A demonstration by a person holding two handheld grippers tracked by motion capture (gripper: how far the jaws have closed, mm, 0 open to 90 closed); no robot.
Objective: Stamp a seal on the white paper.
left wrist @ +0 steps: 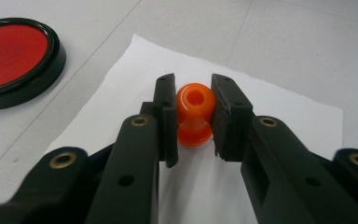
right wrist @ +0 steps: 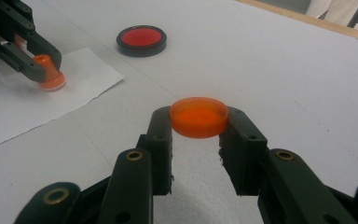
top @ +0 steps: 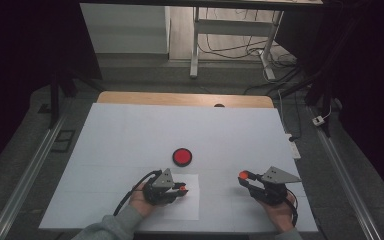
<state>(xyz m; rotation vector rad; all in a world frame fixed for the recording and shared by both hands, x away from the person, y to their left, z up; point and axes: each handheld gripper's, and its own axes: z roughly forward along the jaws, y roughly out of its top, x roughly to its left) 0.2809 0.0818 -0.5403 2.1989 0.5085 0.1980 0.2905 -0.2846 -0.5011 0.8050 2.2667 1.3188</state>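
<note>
My left gripper (left wrist: 193,100) is shut on a small orange ball-ended piece (left wrist: 194,114) with a hole in its top, standing on a white paper sheet (left wrist: 279,116). From above, that gripper (top: 182,189) lies at the paper's left edge, and the right gripper view shows the same orange piece (right wrist: 50,74) on the sheet. My right gripper (right wrist: 199,123) is shut on a shallow orange cap (right wrist: 199,116), held above the table. In the high view it (top: 243,177) sits right of the paper, the cap (top: 243,175) at its tips.
A round red disc in a black rim (top: 182,157) lies beyond the paper, near the table's middle, also seen as the disc (left wrist: 14,56) and the disc (right wrist: 141,39). The white table (top: 130,130) spreads wide; its wooden far edge (top: 185,99) shows behind.
</note>
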